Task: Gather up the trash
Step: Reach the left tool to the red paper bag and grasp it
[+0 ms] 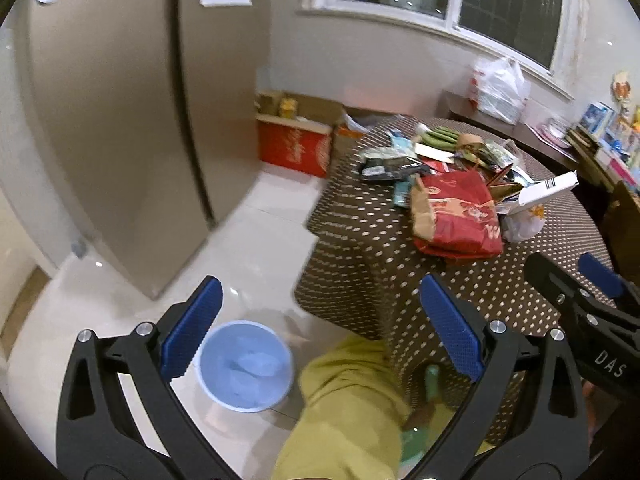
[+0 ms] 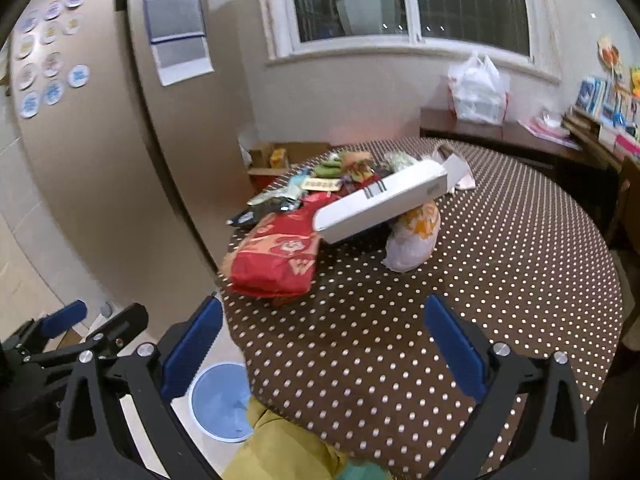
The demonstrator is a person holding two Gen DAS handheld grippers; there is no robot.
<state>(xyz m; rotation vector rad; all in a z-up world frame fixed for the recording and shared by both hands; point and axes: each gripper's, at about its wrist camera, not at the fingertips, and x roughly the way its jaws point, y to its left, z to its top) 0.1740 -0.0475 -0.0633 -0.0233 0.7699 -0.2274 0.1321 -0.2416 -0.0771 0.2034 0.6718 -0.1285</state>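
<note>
Trash [image 2: 340,208] lies heaped on the far left part of a round table [image 2: 500,280] covered in a brown cloth with white dots: wrappers, packets and boxes piled together toward the table's far left edge. Nearest the person in that pile is a red bag [image 1: 456,216] with cream print, lying flat close to the left edge. A long white box [image 2: 384,204] with a barcode rests tilted across the heap, one end on the red bag and its middle propped on a knotted plastic bag [image 2: 412,236] with orange print. Green and dark wrappers [image 1: 396,160] sit behind these, toward the far edge. On the pale tiled floor beside the table's near left edge stands a blue bin [image 1: 246,364] with a light liner, next to the person's yellow-green trouser leg [image 1: 352,400]. The left gripper [image 1: 320,328] hangs above the floor and bin off the table's left edge, its jaws spread wide with nothing between the blue pads. The right gripper [image 2: 322,344] is poised over the near part of the table, jaws likewise wide apart and empty, well short of the pile. A tall beige cabinet [image 1: 120,120] stands to the left.
</note>
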